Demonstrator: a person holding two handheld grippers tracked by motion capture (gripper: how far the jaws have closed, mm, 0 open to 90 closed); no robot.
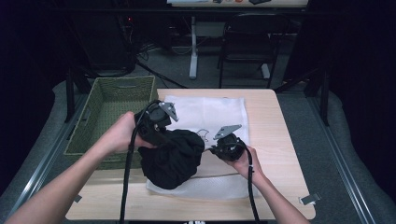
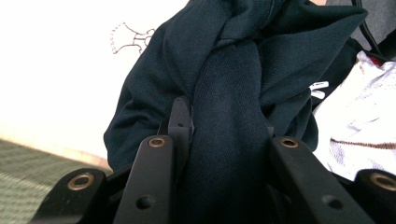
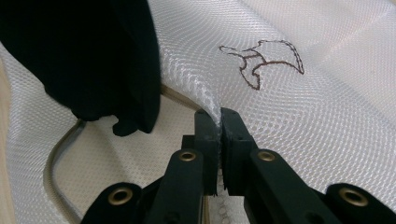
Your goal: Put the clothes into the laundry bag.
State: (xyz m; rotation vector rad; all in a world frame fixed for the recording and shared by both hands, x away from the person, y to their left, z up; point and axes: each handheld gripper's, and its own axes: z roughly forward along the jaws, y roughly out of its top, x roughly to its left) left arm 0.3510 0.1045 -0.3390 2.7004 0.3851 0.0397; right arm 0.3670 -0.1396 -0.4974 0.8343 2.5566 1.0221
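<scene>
The black garment (image 1: 173, 156), a soft knit bunched into a dark heap with a small white tag, is lying on the white mesh laundry bag (image 1: 212, 114) at the table's (image 1: 280, 140) centre. The left gripper (image 1: 156, 123), at the heap's ten o'clock, is clamping a thick fold of it between its jaws. The right gripper (image 1: 219, 149), at three o'clock, is pinching the bag's mesh edge (image 3: 212, 109), jaws nearly together. A green woven basket (image 1: 105, 109) is sitting at nine o'clock.

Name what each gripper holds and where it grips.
Left gripper clamps a bunched fold of the black garment. Right gripper pinches the white mesh bag by the edge of its opening.
</scene>
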